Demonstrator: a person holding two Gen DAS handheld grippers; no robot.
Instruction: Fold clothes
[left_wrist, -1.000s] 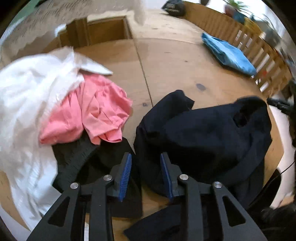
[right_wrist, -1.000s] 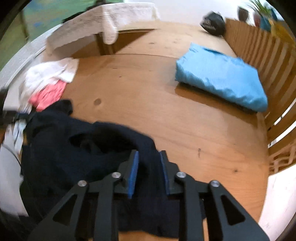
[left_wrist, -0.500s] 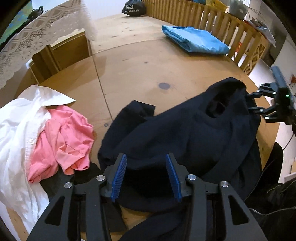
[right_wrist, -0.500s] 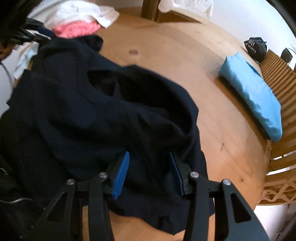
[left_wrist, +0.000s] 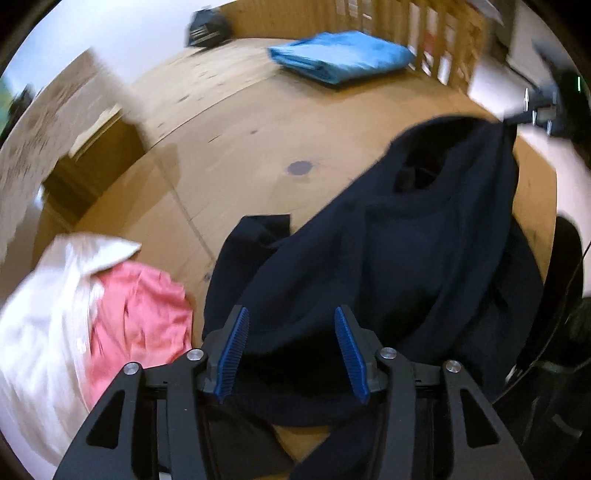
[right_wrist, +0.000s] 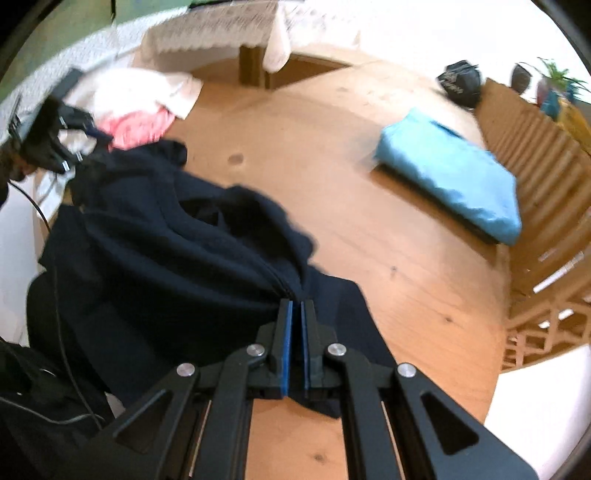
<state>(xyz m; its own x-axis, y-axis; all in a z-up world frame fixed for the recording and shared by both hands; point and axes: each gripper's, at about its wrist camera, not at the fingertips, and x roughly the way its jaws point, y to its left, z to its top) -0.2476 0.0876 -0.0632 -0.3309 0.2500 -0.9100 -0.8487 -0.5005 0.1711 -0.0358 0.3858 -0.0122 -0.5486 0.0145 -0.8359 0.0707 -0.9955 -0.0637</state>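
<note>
A dark navy garment (left_wrist: 424, 258) lies crumpled on the round wooden table (left_wrist: 258, 129). My left gripper (left_wrist: 291, 332) hovers over its near edge. The jaws are opening, the fabric lies under and between the blue pads, and the pads do not press on it. My right gripper (right_wrist: 296, 306) is shut on a bunched fold of the navy garment (right_wrist: 166, 258), which pulls taut toward its tips. In the left wrist view the right gripper (left_wrist: 543, 107) shows blurred at the garment's far right corner. The left gripper (right_wrist: 74, 129) appears at the garment's far left in the right wrist view.
A pink garment (left_wrist: 136, 314) and a white shirt (left_wrist: 44, 332) are heaped at the left. A folded blue garment (right_wrist: 450, 177) lies at the table's far right beside a wooden railing (right_wrist: 535, 147). A black bag (right_wrist: 460, 81) sits at the back. Cables hang off the near table edge.
My right gripper has closed on a fold of the navy garment and pulled it taut. The left jaws have spread wider and moved from beside the pink garment to over the navy one.
</note>
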